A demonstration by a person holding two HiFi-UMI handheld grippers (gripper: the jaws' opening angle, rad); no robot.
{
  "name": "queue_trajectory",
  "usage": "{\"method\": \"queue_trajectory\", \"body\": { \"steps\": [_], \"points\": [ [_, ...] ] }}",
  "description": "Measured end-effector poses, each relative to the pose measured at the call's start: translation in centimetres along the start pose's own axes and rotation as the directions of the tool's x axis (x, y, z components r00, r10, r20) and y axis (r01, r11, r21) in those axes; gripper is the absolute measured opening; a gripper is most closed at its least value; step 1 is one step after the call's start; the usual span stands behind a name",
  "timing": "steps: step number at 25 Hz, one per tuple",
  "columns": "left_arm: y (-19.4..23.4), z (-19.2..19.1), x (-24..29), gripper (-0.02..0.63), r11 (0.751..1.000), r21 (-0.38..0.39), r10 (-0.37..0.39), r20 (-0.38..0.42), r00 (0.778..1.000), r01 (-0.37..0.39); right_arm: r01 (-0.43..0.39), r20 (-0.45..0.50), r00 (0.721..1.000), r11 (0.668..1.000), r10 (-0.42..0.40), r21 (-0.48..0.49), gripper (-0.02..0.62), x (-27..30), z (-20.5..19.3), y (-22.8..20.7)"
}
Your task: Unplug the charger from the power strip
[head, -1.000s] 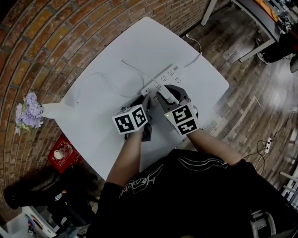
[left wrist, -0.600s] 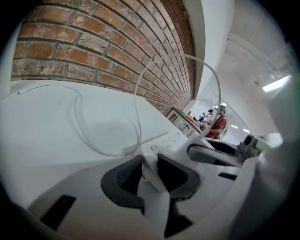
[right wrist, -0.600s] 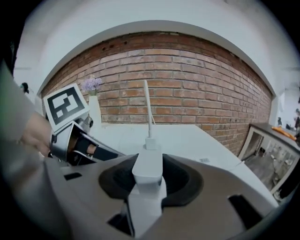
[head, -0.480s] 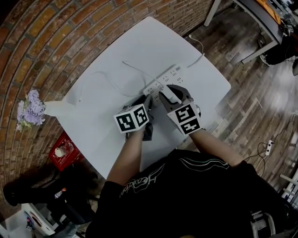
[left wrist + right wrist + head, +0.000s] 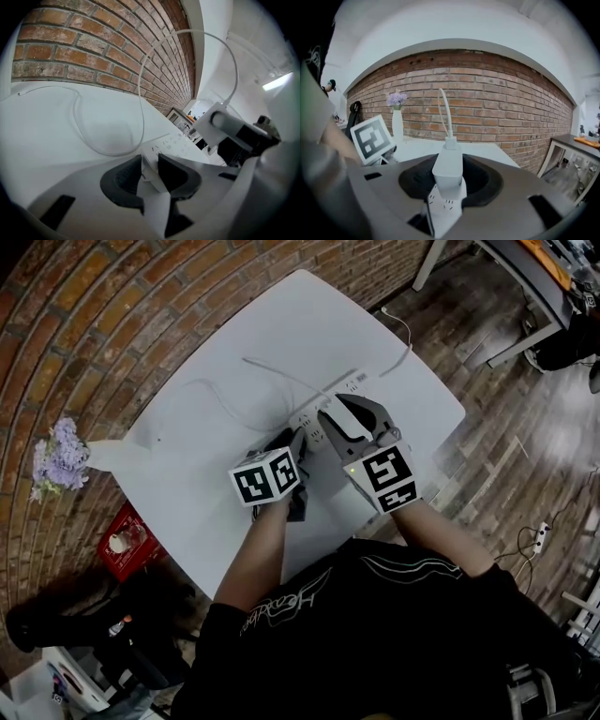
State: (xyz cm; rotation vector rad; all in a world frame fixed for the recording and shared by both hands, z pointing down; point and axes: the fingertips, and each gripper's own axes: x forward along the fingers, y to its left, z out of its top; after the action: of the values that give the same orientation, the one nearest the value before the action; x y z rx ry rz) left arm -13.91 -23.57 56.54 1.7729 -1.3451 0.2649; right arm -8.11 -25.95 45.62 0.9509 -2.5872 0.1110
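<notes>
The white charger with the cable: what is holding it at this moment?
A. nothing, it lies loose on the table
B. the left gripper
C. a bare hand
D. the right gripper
D: in the right gripper view the charger sits clamped between the dark pads of the right gripper, with its cable rising from its top.

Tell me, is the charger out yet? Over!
Right hand-held gripper clamps charger, apparently clear of power strip. Left hand-held gripper, jaws just opening, pinches strip's end. Nothing blocking.
</notes>
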Motion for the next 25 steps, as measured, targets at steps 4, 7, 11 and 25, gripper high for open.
{"method": "queue_trajectory", "body": {
  "steps": [4, 7, 11, 25],
  "points": [
    [0.1, -0.1, -0.2, 0.106, 0.999, -0.046, -0.016, 0.007, 1.0, 0.016, -0.034, -0.008, 0.999, 0.993, 0.035, 0.117, 0.118, -0.8, 0.5, -1.0],
    [-0.1, -0.3, -0.9, 0.079, 0.996, -0.09, -0.026, 0.012, 1.0, 0.027, -0.086, -0.009, 0.996, 0.969, 0.091, 0.233, 0.118, -1.5, -0.7, -1.2],
    [-1.6, 0.5, -3.8, 0.063, 0.998, -0.029, -0.053, 0.07, 0.996, 0.055, -0.191, 0.052, 0.981, 0.901, 0.186, 0.388, 0.118, -3.0, -0.7, -0.7],
    [-13.8, 1.3, -18.4, 0.031, 0.95, 0.121, -0.311, 0.27, 0.911, 0.289, -0.403, 0.228, 0.914, 0.804, 0.334, 0.437, 0.118, -13.9, 3.7, 3.6]
  ]
}}
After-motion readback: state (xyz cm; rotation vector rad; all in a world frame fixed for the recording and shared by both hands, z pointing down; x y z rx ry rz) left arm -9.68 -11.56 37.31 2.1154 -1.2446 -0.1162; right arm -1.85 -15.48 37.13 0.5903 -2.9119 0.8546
